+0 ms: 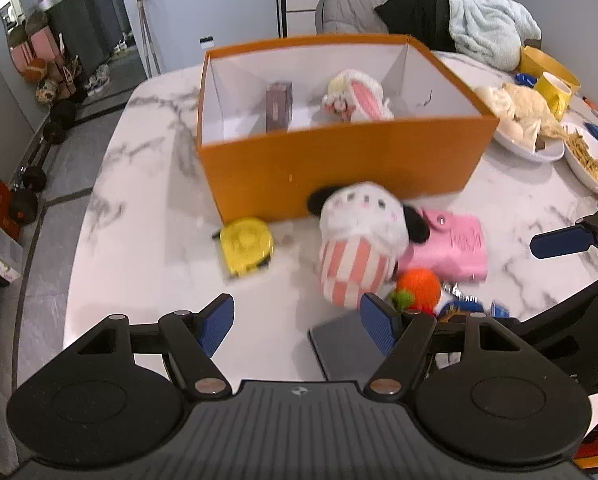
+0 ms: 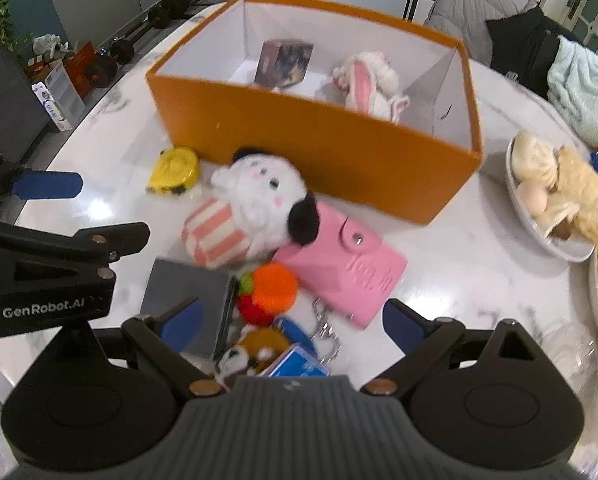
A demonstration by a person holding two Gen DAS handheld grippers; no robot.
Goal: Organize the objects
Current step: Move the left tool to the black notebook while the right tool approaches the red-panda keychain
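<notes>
An orange box stands open on the marble table, with a dark little carton and a bunny plush inside. In front of it lie a yellow tape measure, a white dog plush in a striped cup, a pink wallet, an orange knitted fruit and a grey flat box. My left gripper is open above bare table left of the pile. My right gripper is open above the knitted fruit, a key ring and small toys.
Plates of food and a yellow mug stand at the right, with a clear glass near the right gripper. A pale towel lies behind the box. The table edge curves along the left, with dumbbells on the floor beyond.
</notes>
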